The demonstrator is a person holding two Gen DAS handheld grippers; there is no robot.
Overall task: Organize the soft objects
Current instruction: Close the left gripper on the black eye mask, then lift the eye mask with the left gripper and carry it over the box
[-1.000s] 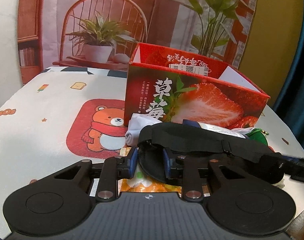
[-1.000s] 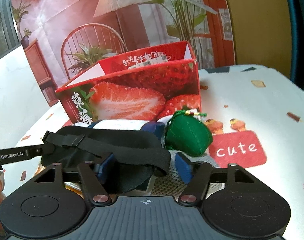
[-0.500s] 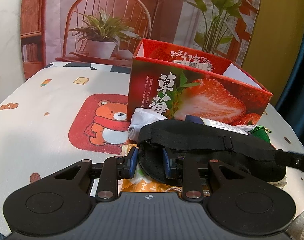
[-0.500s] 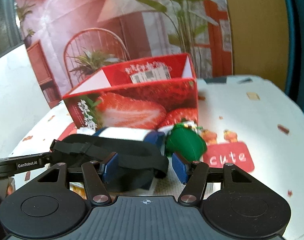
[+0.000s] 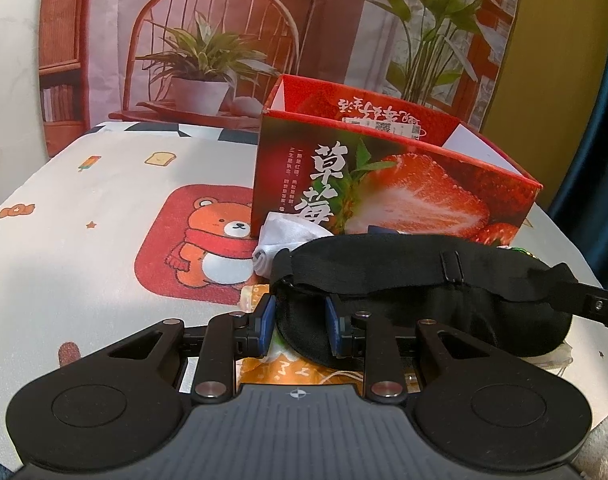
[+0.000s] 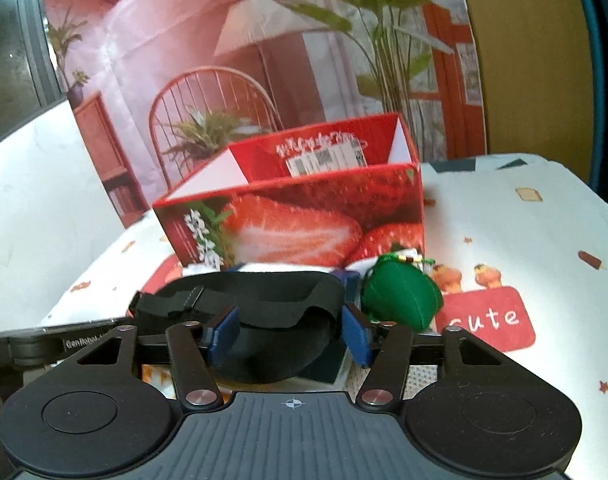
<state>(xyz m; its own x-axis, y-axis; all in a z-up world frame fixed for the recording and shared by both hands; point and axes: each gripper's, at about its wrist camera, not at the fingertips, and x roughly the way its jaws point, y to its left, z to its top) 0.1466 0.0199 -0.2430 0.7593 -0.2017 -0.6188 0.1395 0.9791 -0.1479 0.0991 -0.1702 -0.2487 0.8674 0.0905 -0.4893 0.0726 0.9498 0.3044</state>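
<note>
**Sleep mask caught at both ends, box yet to be filled**

You have the black sleep mask [image 5: 420, 280] stretched between your two tools, near the front of the bench [image 5: 84, 240] and just in front of the strawberry box [image 5: 384, 184]. Your left gripper [image 5: 298, 322] has its fingers clamped on the mask's left end; the padded edge is pinched between the blue pads. Your right gripper [image 6: 290, 334] straddles the other end, and its fingers are closing, with the mask and its elastic strap between them. The pads look close to the fabric, but a firm pinch is not yet plain.

As for progress, little seems done. The strawberry box stands open at the top; from these angles you see only its inner walls and a barcode label, so whether anything lies inside cannot be told. Several soft things wait outside it: a crumpled white cloth [image 5: 288, 236] touching the box's near left corner, a green fabric pouch [image 6: 400, 300] just right of the mask, a blue-and-white item [image 6: 344, 276] behind the mask, and an orange printed packet [image 5: 288, 368] beneath your left gripper.

If the box is the destination, the mask would go in once both ends are secure, and the rest after.
</note>
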